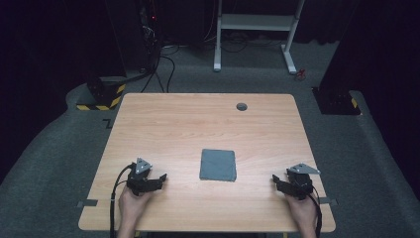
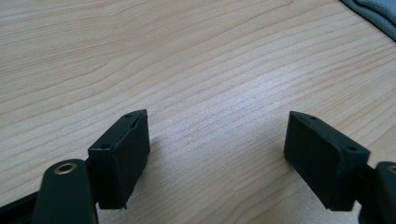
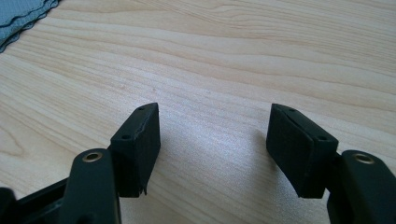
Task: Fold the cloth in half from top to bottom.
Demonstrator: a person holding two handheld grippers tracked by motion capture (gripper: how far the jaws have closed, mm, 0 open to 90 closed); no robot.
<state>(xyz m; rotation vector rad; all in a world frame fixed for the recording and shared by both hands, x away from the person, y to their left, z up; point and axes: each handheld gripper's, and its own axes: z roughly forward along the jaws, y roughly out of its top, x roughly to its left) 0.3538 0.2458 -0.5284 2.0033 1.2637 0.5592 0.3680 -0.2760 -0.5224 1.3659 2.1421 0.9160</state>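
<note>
From the high view, a grey carpeted floor [image 1: 59, 148] surrounds a pale wooden table [image 1: 198, 124], with a white desk frame [image 1: 257, 29] standing beyond its far edge and black stands with yellow-and-black striped bases [image 1: 101, 96] off to the far left. That view takes in the whole tabletop, including a small round dark grommet [image 1: 241, 106] near the far edge.

A folded grey cloth [image 1: 218, 165], roughly square, lies flat near the middle of the table, a little toward the person's side, between the two grippers and well apart from both. In the left gripper view only a corner of the cloth [image 2: 373, 11] shows at the upper right; in the right gripper view a corner with a wavy stitched edge [image 3: 21, 14] shows at the upper left, a detail the high view is too coarse to give.

The left gripper [image 1: 161, 179], held in a hand [image 1: 131, 203] at the table's near left, rests low over the wood. In its own view the left gripper [image 2: 217, 154] has its jaws spread wide with bare wood grain between them, gripping nothing.

The right gripper [image 1: 275, 179], held in the other hand [image 1: 303, 208] at the near right, sits likewise. Its own view shows the right gripper [image 3: 212, 149] with jaws spread wide over bare table, holding nothing.
</note>
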